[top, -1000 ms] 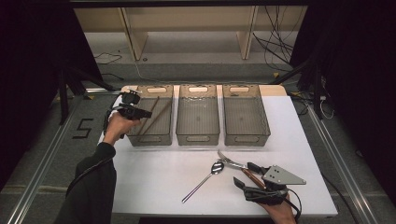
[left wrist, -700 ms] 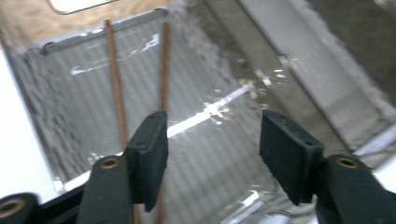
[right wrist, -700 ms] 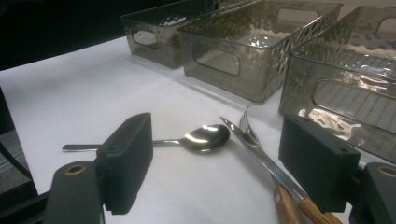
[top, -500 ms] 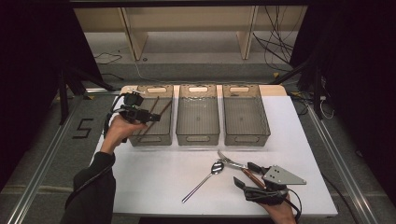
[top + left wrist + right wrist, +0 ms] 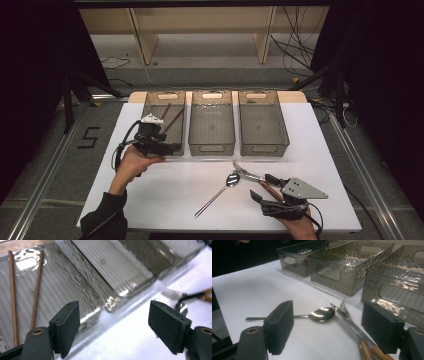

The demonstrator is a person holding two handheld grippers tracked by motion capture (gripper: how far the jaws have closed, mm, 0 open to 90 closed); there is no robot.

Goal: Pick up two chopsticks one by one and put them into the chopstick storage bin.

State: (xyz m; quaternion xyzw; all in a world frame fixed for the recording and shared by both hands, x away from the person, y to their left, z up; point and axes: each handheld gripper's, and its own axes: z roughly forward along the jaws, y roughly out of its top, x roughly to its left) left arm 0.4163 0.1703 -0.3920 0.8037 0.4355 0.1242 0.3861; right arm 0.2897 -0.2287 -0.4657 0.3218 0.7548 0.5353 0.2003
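Three bins, two chopsticks, one spoon, one fork, one knife.

I'm seeing three clear bins in a row along the table's far edge: the left bin [image 5: 163, 107] is holding both chopsticks [image 5: 173, 120], while the middle bin [image 5: 212, 148] and right bin [image 5: 263, 149] are holding nothing. My left gripper [image 5: 167, 148] is hovering at the left bin's near rim, jaws just opened wide, nothing between them. The spoon [image 5: 231, 180], fork [image 5: 242, 172] and knife [image 5: 270, 191] are lying near the table's front edge, where my right gripper [image 5: 262, 189] is waiting with jaws wide.
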